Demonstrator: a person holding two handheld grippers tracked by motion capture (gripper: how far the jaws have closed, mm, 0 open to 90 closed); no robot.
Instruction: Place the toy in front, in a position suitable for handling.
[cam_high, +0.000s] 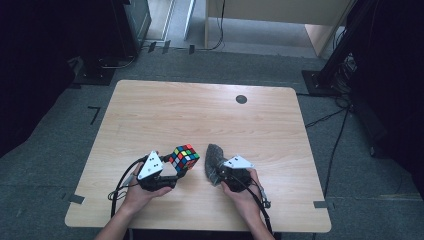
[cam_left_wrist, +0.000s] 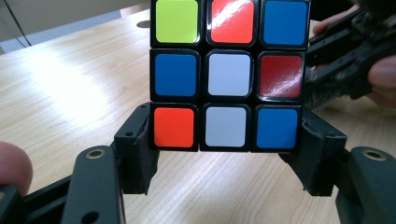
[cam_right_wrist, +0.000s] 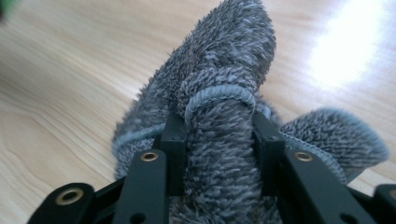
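Note:
A scrambled colour cube (cam_high: 184, 157) is held just above the wooden table (cam_high: 165, 110) near its front middle. My left gripper (cam_high: 172, 167) is shut on it; in the left gripper view the two jaws clamp the bottom row of the cube (cam_left_wrist: 228, 74) from either side. To its right, a grey fluffy cloth (cam_high: 214, 161) is bunched up, and my right gripper (cam_high: 220, 170) is shut on it. The right gripper view has a fold of the cloth (cam_right_wrist: 219, 121) squeezed between both jaws. The cube and cloth sit a short gap apart.
A small dark round disc (cam_high: 241, 99) lies on the table near the back right. Cables (cam_high: 330, 117) run over the grey floor to the right, and dark equipment stands (cam_high: 320, 80) flank the table at the back.

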